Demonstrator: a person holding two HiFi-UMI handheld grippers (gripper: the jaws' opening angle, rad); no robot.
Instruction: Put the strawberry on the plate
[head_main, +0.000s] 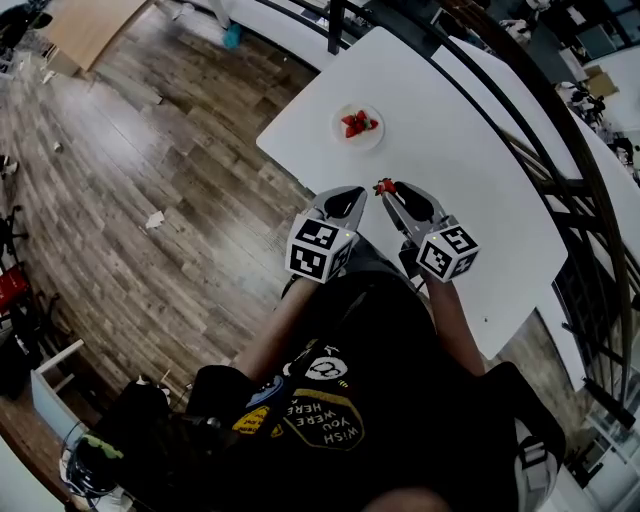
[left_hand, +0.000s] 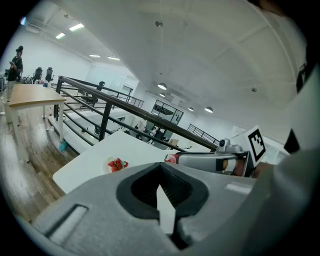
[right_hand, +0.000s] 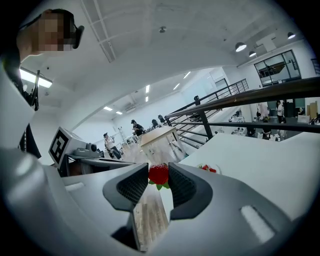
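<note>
Head view shows the white bench (head_main: 470, 170) stretching far and right. The left gripper (head_main: 352, 196) hovers at its near edge, fingers (left_hand: 142, 192) pressed together on nothing. Just beside it, the right gripper (head_main: 386, 192) has its fingers (right_hand: 184, 186) clamped on a strawberry (right_hand: 158, 174). Farther off, the plate (head_main: 343, 138) on the bench carries cut berries (head_main: 358, 123).

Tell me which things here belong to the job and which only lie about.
Job: strawberry, held in the right gripper; plate, other strawberries on it.
Lying about: left gripper, shut and empty; paper scrap on the floor; wooden desk.
</note>
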